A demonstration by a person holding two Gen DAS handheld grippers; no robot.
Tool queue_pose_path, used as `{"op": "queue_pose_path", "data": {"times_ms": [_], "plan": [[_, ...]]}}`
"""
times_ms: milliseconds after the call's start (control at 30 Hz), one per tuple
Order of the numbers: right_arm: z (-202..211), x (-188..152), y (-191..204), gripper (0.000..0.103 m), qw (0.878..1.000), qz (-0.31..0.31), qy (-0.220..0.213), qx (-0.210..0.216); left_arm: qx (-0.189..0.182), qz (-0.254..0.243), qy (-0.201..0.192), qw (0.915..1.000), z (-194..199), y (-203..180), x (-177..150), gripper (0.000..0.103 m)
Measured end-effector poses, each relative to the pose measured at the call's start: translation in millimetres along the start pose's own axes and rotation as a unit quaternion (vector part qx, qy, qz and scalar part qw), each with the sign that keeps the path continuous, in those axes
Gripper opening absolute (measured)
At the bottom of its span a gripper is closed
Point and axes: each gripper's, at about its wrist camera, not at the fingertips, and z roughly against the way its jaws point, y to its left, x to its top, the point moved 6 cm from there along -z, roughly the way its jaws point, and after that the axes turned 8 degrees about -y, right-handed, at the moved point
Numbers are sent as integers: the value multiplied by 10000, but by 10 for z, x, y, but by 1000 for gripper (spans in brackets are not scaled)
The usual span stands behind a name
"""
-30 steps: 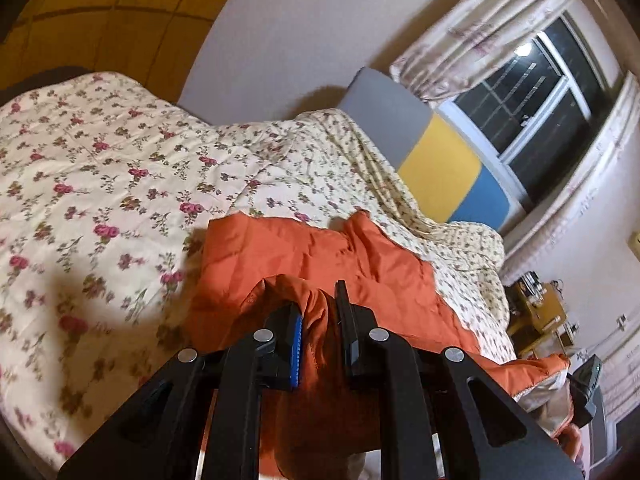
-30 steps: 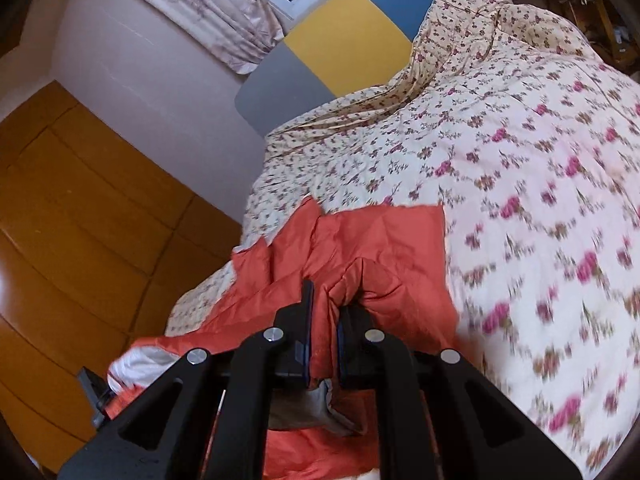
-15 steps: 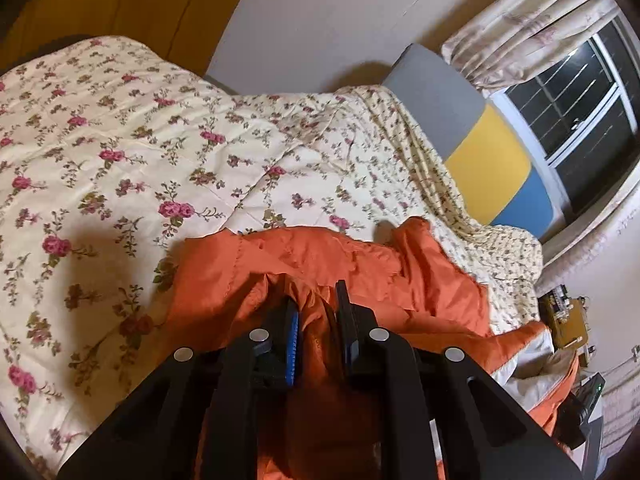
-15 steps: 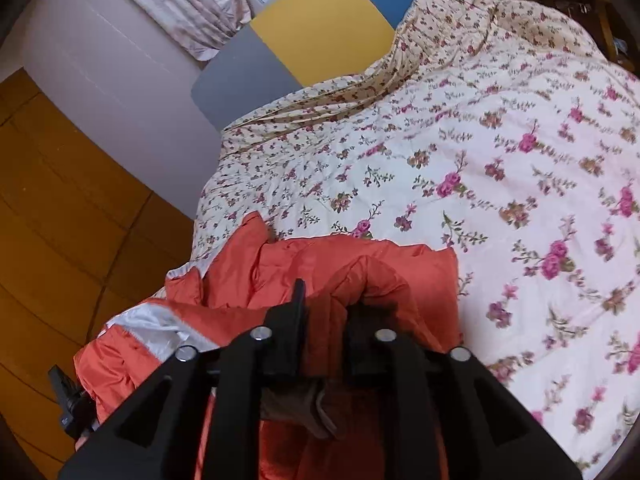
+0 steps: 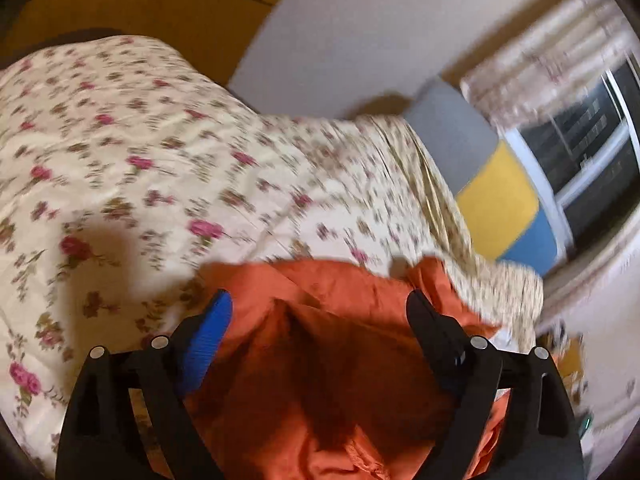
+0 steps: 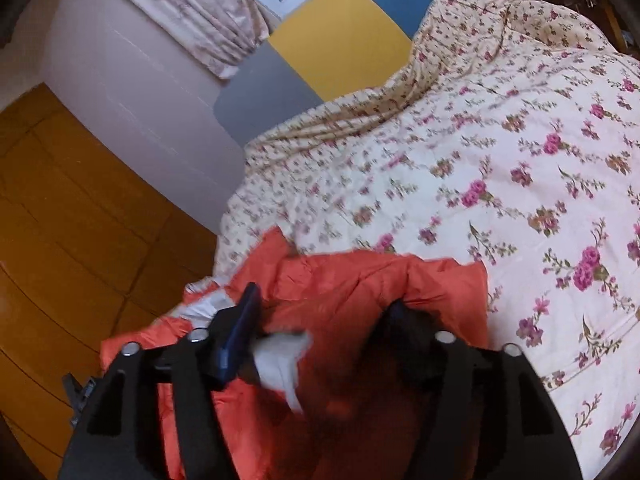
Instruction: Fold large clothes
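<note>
An orange padded jacket (image 5: 320,344) lies on a floral quilt (image 5: 132,168) on the bed. In the left wrist view my left gripper (image 5: 320,304) hangs just over it, jaws opening wide, the fabric loose below and between the fingers with no pad pressing it. In the right wrist view the same jacket (image 6: 360,288) shows a pale grey lining (image 6: 280,352) near its left side. My right gripper (image 6: 324,304) is also opening, its fingers spread over the folded edge, nothing pinched. The jacket's near part is hidden under both grippers.
The floral quilt (image 6: 500,168) covers the whole bed. A grey, yellow and blue headboard (image 6: 320,52) stands under a curtained window (image 5: 592,148). Wooden floor (image 6: 68,240) lies beside the bed on the left of the right wrist view.
Both grippers were shut on bunched orange fabric; now both stand wide apart and the fabric has dropped onto the quilt. Both moved lower toward the bed.
</note>
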Motion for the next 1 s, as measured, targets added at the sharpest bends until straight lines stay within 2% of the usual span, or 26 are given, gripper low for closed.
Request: {"op": "queue_pose_path", "data": {"times_ms": [67,133,200,300,400,500,533,633,700,767,833,900,933,1000], "plan": [[113,103,28,93,9993,-128,-328,119,55,346,-291,9990,101,128,92,88],[241,205,48,93,9979,-46,-632,121,59,508,-541,9972,233,204,168,88],[319,258,37,93,9978,17,-653,64,81,329,-673,9972,329,196,183,88],[414,255,-50,95,9984,140,-538,-96,108,-169,-589,9981,372,142,112,94],[463,185,-179,100,9986,299,-289,-323,149,-600,-243,9978,352,171,-68,98],[478,48,-397,101,9970,492,147,-582,146,-751,215,9968,252,277,-246,99],[455,-5,-467,101,9967,488,289,-583,121,-739,477,9960,190,323,-317,99],[346,-192,-677,101,9948,219,863,-496,44,-536,1101,9925,27,443,-477,99],[225,-339,-736,101,9914,-117,1293,-151,-30,-341,1238,9917,-16,493,-516,99],[171,-360,-756,101,9918,-194,1262,-83,-52,-312,1296,9911,-48,498,-532,100],[110,-396,-700,95,9917,-97,1279,101,-8,-628,1380,9884,-73,439,-559,100],[46,-461,-644,77,9903,85,1388,80,10,-1031,1452,9840,-95,357,-617,99],[22,-509,-600,75,9893,140,1444,146,-30,-1239,1480,9812,-89,305,-670,93],[17,-578,-557,65,9888,174,1477,134,-87,-1498,1485,9775,-43,230,-757,84]]}}
